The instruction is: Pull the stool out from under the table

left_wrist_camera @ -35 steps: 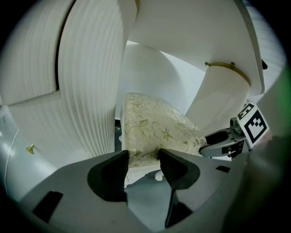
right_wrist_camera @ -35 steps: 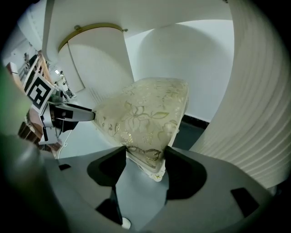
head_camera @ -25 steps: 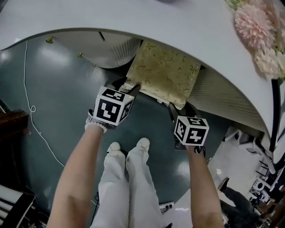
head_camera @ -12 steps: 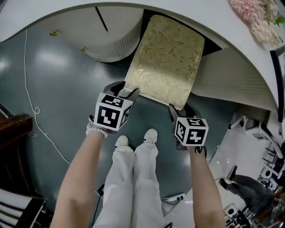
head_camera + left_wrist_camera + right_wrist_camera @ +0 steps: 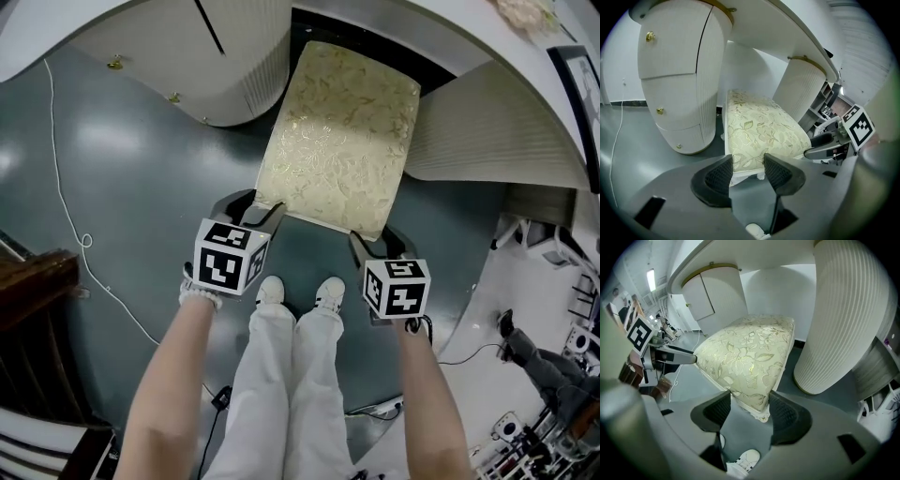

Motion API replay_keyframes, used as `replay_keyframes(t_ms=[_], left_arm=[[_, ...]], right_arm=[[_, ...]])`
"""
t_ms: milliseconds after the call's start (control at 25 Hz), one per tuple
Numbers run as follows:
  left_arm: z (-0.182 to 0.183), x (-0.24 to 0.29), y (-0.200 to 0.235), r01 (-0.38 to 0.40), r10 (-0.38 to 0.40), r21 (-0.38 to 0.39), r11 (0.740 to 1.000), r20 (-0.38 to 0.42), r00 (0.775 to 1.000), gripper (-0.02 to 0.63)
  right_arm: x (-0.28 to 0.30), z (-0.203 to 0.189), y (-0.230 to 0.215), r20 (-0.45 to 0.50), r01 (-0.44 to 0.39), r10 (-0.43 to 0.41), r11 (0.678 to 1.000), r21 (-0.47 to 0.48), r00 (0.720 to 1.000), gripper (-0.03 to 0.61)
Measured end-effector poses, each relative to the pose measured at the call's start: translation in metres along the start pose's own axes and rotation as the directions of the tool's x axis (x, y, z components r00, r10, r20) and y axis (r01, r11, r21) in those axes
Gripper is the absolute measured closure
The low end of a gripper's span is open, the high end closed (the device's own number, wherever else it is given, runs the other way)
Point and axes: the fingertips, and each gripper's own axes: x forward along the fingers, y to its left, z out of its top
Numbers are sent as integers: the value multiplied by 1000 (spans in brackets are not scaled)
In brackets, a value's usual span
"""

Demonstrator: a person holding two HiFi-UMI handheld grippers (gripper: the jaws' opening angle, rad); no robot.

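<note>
Stool (image 5: 342, 136) had come out toward the person compared with a second ago. Back then only the near half of its gold floral cushion showed past the white table (image 5: 450, 33) edge. Now nearly the whole cushion lay clear on the grey floor (image 5: 122, 187), with just its far end still at the dark gap between the left pedestal (image 5: 187, 66) and the ribbed right pedestal (image 5: 487, 131). Left gripper (image 5: 265, 208) was on the stool's near left corner, the same corner as before. In the left gripper view its jaws stood wide, with both pads pinching the cushion corner and the white trim under it. Right gripper (image 5: 375, 242) was likewise on the near right corner, as before. In the right gripper view its pads clamped that corner from both sides. Both marker cubes sat lower in the head view than a second ago, having come back with the stool. White shoes (image 5: 272, 289) were side by side, near, between the two grippers and just short of the stool's near edge. Pink flowers (image 5: 525, 9) on the table, large at far right earlier, were now only a sliver at the top edge. White cord (image 5: 66, 216) ran along the floor at left, same as before.
</note>
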Motion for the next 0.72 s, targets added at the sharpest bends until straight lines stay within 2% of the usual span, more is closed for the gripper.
replay_keyframes(t_ms=[240, 720], left_arm=[[2, -1, -2, -16, 15, -18, 1000, -42, 999, 383], [-1, -4, -8, -44, 41, -43, 998, -77, 996, 387]], right_arm=[[-3, 3, -2, -20, -12, 12, 1000, -10, 1000, 305], [-6, 5, -7, -34, -53, 52, 998, -23, 998, 310]])
